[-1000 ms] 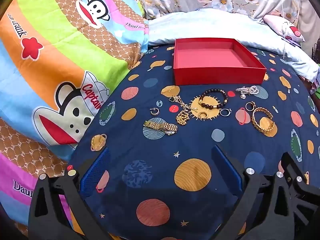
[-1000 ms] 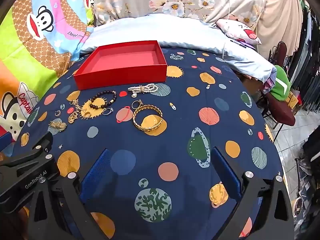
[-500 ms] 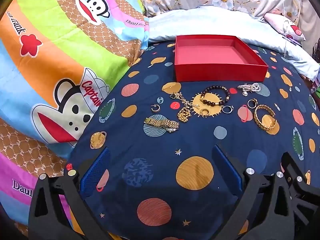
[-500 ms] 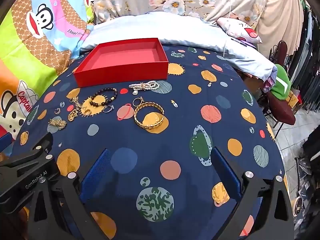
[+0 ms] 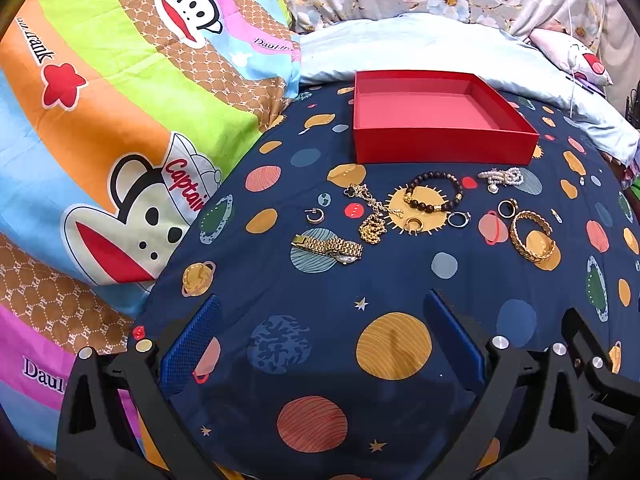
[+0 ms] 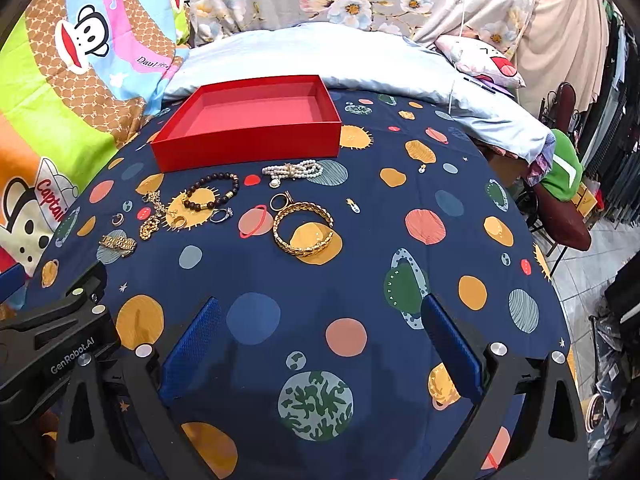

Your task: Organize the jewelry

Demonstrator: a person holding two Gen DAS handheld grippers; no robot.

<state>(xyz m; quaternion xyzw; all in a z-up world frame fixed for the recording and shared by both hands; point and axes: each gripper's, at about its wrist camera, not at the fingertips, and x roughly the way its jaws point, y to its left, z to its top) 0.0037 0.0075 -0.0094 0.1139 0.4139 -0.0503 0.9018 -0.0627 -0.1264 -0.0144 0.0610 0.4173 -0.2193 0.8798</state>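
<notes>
An empty red box (image 5: 440,148) (image 6: 248,148) sits at the far side of a navy planet-print bedspread. In front of it lies jewelry: a gold watch (image 5: 330,245) (image 6: 118,243), a gold chain (image 5: 372,220) (image 6: 154,216), a dark bead bracelet (image 5: 434,196) (image 6: 212,192), a pearl bracelet (image 5: 502,178) (image 6: 294,171), a gold bangle (image 5: 532,236) (image 6: 303,228) and several small rings. My left gripper (image 5: 320,340) hovers open short of the watch, holding nothing. My right gripper (image 6: 316,340) stands open short of the bangle, also holding nothing.
A bright cartoon-monkey quilt (image 5: 100,120) rises at the left. A pale blue pillow (image 6: 320,60) lies behind the box. The bed's edge drops off at the right, toward a chair with green cloth (image 6: 564,184) and a tiled floor.
Both grippers have eased back and up slightly; the box and jewelry sit a little lower and farther in each view. Nothing on the bed has moved.
</notes>
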